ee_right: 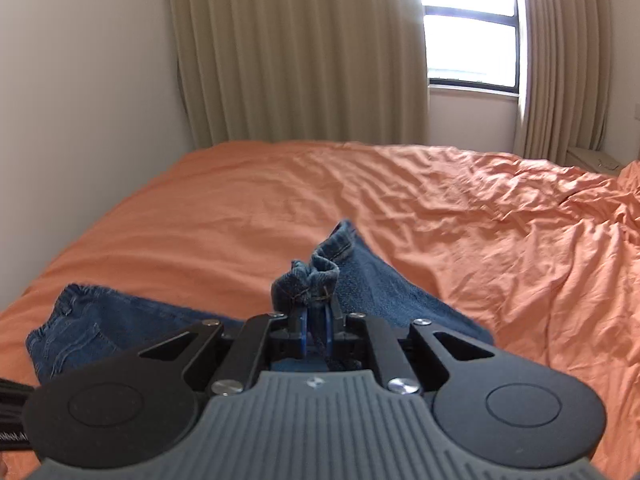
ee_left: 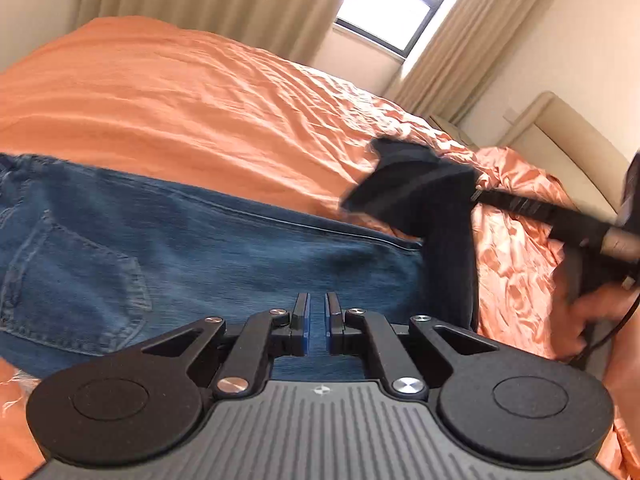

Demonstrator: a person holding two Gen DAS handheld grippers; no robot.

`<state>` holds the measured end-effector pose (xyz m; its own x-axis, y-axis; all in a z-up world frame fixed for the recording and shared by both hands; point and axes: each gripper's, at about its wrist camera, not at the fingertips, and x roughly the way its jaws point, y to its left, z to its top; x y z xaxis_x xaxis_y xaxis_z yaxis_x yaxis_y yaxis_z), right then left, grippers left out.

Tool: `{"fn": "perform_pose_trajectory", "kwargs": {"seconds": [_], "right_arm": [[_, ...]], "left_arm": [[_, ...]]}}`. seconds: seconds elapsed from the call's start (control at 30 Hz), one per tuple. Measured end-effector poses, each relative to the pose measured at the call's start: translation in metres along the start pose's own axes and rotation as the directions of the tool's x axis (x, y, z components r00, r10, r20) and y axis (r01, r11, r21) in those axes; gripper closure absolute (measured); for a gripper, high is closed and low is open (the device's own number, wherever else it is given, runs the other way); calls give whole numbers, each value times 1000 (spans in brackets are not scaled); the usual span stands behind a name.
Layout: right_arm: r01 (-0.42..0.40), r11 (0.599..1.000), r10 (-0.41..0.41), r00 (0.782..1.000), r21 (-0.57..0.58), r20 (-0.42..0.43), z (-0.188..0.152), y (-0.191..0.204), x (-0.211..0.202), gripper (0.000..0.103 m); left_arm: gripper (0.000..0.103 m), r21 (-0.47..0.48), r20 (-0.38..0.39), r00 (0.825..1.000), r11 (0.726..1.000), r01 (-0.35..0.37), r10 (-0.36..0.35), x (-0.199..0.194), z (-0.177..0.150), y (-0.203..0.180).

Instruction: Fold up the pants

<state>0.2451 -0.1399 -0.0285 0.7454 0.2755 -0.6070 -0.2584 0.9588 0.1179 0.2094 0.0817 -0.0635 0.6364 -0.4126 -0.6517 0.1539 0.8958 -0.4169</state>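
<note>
Blue jeans (ee_left: 180, 248) lie across the orange bed, back pocket to the left in the left wrist view. My left gripper (ee_left: 317, 320) hovers just above the denim, its blue pads almost together with only a thin slit and nothing pinched. My right gripper (ee_right: 316, 320) is shut on a bunched leg hem (ee_right: 308, 280), lifting that leg off the bed. The waistband (ee_right: 72, 312) lies lower left. In the left wrist view the right gripper (ee_left: 480, 194) comes in from the right, blurred, and the raised leg end (ee_left: 416, 192) looks dark.
The orange bedsheet (ee_right: 400, 208) is wrinkled and bunched toward the right. Beige curtains (ee_right: 300, 60) and a bright window (ee_right: 470, 40) stand behind the bed. A beige headboard (ee_left: 568, 140) is at far right. A person's hand (ee_left: 592, 320) holds the right gripper's handle.
</note>
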Motion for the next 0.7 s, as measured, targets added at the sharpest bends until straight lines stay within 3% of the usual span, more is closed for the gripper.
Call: {"fn": "perform_pose_trajectory", "kwargs": {"seconds": [0.2,0.37,0.47,0.53,0.6,0.7], "right_arm": [[12,998,-27,975,-66,-222,-83,52,59,99],[-5,1000,-4,960,-30,-280,-99,30,78,96],[-73,997,80,949,35,-304,-90,18,78,77],[-112,992,123,943,53,-311,-85,14,68,57],[-141,989,148,942,44,-302,-77,10,57,50],[-162,986,167,946,39,-280,-69,-2,43,49]], "left_arm": [[95,-71,-26,1000,997,7,-9,-8,-5,42],[85,-135,-62,994,988,77,-86,3,-11,60],[84,-159,-85,989,982,106,-120,18,-12,59],[82,-177,-95,985,976,128,-146,29,-10,57],[74,-207,-95,979,966,158,-180,39,-7,56],[70,-260,-89,972,947,188,-218,58,1,56]]}}
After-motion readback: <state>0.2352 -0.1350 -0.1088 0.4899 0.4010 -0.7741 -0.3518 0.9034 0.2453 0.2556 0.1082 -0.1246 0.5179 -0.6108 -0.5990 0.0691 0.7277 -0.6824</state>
